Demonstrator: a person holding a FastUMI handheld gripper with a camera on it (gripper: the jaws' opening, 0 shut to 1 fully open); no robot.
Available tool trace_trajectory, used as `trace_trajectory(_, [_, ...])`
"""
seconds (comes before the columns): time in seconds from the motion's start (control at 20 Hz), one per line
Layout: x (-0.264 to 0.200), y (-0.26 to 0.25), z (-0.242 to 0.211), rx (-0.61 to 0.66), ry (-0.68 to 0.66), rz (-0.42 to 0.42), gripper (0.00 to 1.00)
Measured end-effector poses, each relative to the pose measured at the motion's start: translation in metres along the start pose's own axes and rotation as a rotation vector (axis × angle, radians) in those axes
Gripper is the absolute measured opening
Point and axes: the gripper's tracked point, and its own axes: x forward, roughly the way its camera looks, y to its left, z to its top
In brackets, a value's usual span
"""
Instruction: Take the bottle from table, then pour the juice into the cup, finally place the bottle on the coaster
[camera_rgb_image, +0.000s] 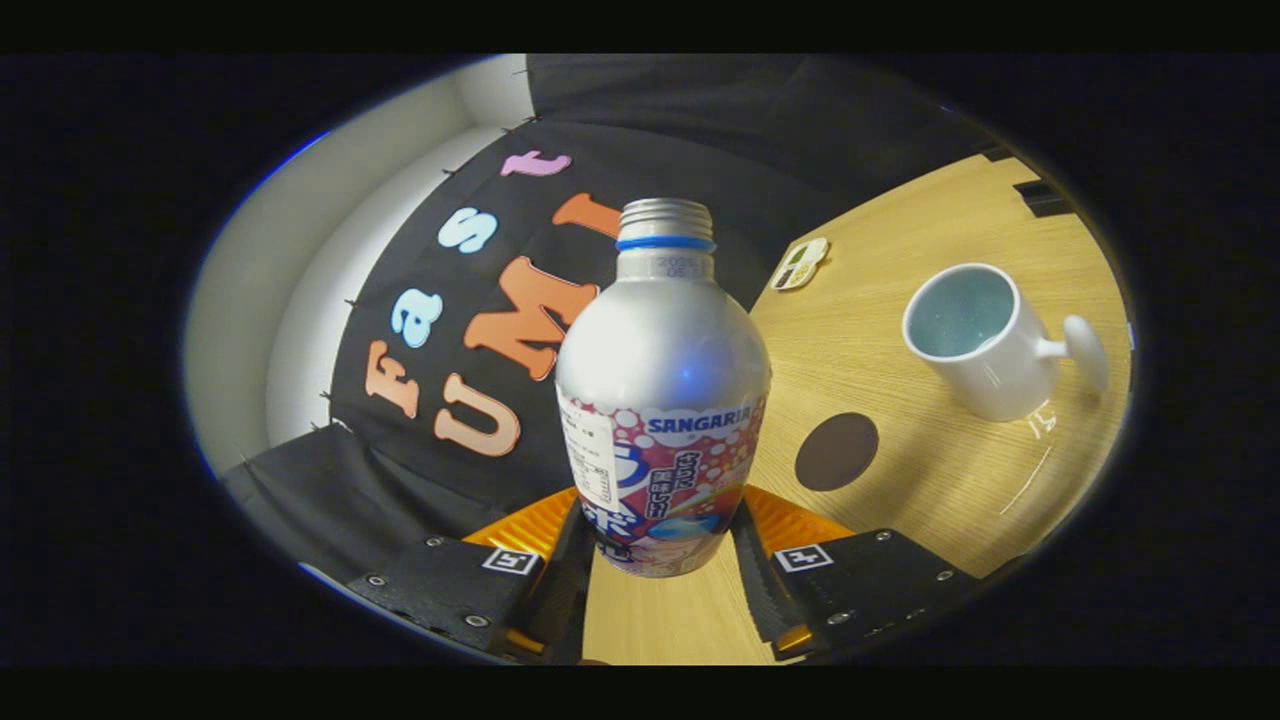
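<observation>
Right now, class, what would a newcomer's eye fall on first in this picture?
The silver bottle, cap off, held upright between the gripper fingers. Beyond them on the wooden table stands an empty white cup, and nearer, between bottle and cup, lies a dark round coaster.

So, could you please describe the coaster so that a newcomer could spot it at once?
Start at the wooden table. Beyond the tongs, shut on the bottle, a flat disc lies between bottle and white cup. That coaster is the one dark brown circle there.
</observation>
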Motion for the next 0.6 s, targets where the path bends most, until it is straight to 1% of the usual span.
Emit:
trace_trajectory(0.1, [0.000, 0.004, 0.004, 0.066, -0.010, 0.012, 0.70])
trace_trajectory(0.4, [0.006, 0.012, 0.006, 0.194, -0.006, 0.022, 0.70])
trace_trajectory(0.6, [0.011, 0.021, 0.009, 0.295, -0.010, 0.050, 0.71])
